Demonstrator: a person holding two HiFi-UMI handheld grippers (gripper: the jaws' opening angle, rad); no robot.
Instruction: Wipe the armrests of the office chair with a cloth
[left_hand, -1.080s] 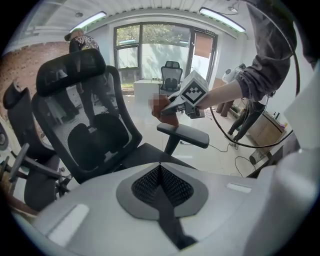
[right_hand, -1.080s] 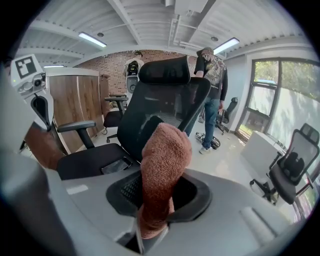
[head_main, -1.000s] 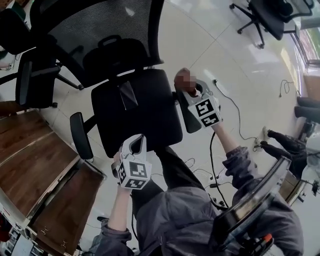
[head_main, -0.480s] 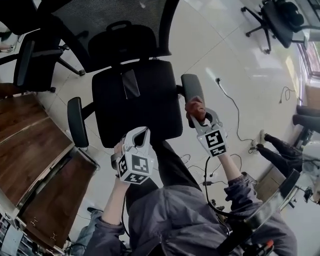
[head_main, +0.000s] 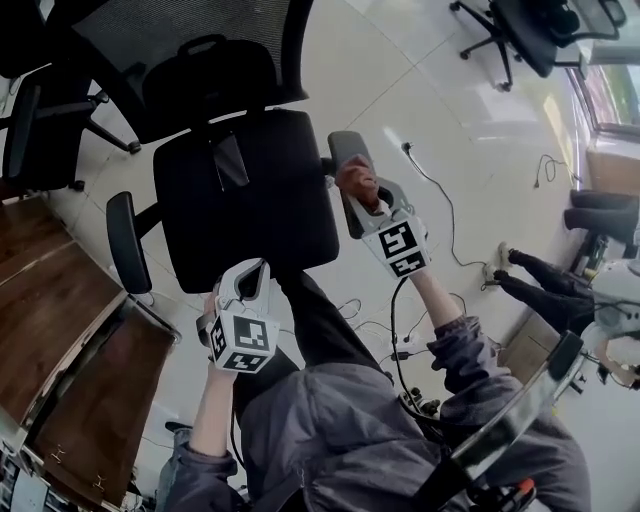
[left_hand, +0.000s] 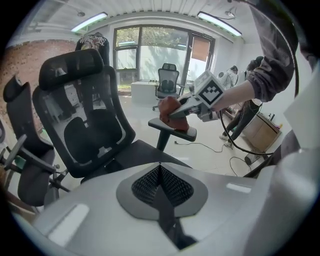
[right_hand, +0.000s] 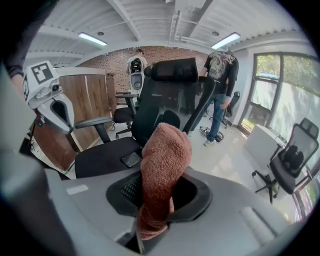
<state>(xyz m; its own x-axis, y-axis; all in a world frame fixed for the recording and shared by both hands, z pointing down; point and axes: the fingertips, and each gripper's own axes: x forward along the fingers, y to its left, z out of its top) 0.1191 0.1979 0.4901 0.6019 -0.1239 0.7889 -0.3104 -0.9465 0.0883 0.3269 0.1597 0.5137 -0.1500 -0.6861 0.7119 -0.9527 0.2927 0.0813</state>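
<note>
The black office chair's seat lies below me, with its left armrest and right armrest on either side. My right gripper is shut on a brown terry cloth and presses it onto the middle of the right armrest. In the right gripper view the cloth sticks up from the right gripper. My left gripper hovers by the seat's front edge. It is shut, with nothing in it.
A flat dark phone-like object lies on the seat. Wooden desks stand at the left, other office chairs further off. Cables run over the tiled floor. Two people stand behind the chair.
The cloth slid along the right armrest from its far end towards me, then back to the middle. The left gripper stayed near the seat's front.
</note>
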